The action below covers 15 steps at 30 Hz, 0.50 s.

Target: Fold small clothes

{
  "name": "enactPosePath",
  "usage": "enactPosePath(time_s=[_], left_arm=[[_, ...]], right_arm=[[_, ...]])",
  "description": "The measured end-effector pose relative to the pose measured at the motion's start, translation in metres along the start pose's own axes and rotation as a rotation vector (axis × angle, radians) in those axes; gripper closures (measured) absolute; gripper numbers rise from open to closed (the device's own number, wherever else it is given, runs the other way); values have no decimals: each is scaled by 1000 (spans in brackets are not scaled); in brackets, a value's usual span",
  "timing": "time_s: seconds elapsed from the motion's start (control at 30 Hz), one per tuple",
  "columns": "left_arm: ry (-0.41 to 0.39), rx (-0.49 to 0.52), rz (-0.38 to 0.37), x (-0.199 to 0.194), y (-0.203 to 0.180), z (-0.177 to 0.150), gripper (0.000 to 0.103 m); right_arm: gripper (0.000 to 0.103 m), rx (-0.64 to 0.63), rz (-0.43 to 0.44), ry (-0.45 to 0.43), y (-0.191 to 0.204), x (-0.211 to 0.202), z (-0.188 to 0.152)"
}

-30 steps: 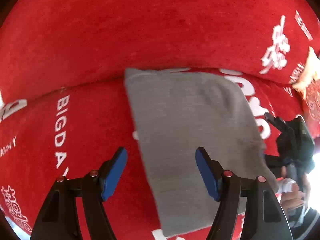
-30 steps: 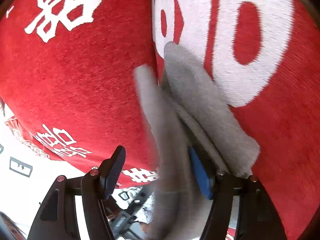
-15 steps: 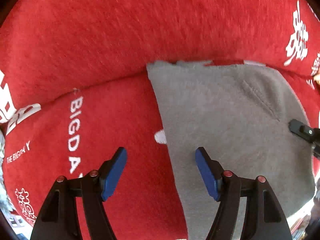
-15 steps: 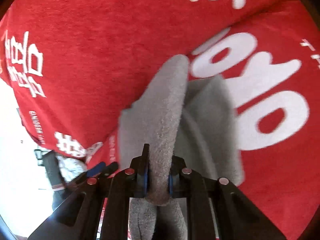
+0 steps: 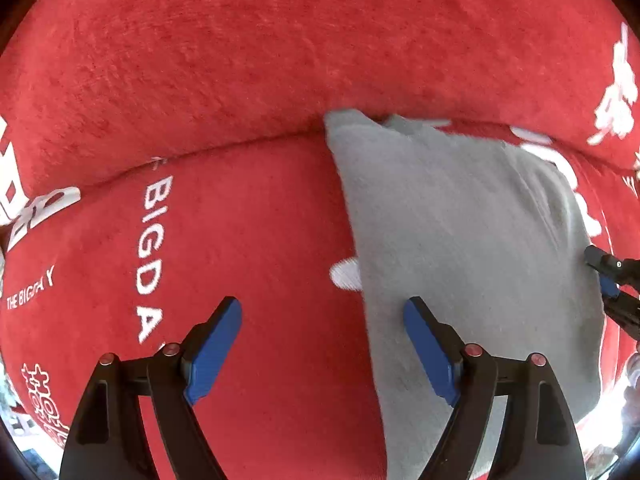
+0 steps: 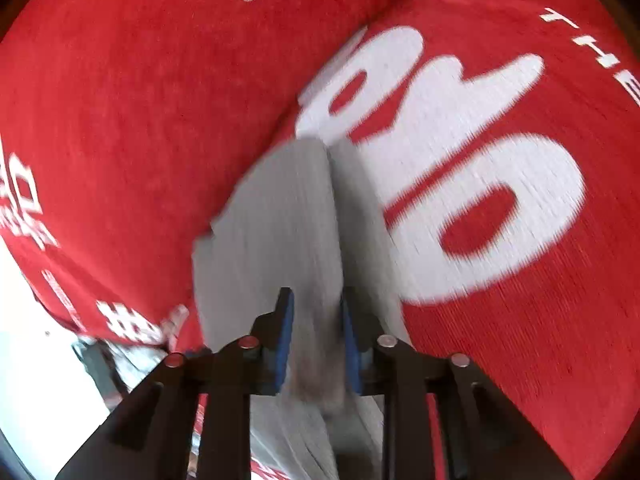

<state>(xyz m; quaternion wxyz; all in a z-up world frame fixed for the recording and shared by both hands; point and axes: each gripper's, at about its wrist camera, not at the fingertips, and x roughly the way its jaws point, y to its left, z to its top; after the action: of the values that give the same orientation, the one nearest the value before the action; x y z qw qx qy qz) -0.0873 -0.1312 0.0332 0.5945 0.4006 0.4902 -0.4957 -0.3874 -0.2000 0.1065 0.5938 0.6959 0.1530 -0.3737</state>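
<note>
A small grey garment [image 5: 460, 248] lies folded on a red cover. My left gripper [image 5: 322, 344] is open and empty above the garment's left edge; its right finger [image 5: 428, 348] is over the cloth, its left finger over the red cover. My right gripper [image 6: 316, 340] has its blue pads close together around a fold of the grey garment [image 6: 280, 220] at the garment's right edge. It also shows in the left wrist view [image 5: 608, 280]. The right wrist view is blurred by motion.
The red cover [image 5: 240, 240] carries white printed letters [image 5: 154, 256] and large white shapes [image 6: 460, 180]. A seam [image 5: 240, 140] runs across the cover behind the garment. The cover's edge and a bright floor [image 6: 40, 380] show at the lower left of the right wrist view.
My right gripper closed on the garment's edge a second ago and now its pads stand slightly wider on the fold. The garment's right side has been drawn over. My left gripper stayed open.
</note>
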Motion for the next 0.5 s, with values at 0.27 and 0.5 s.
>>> enactPosePath(time_s=[0.27,0.5], left_arm=[[-27,1,3,6,-7,10,19],[-2,1,5,13,-6,12,8]], right_arm=[[95,-229,-205,-41,42,-8,-8],[93,-104,-271,-29,14,1,-11]])
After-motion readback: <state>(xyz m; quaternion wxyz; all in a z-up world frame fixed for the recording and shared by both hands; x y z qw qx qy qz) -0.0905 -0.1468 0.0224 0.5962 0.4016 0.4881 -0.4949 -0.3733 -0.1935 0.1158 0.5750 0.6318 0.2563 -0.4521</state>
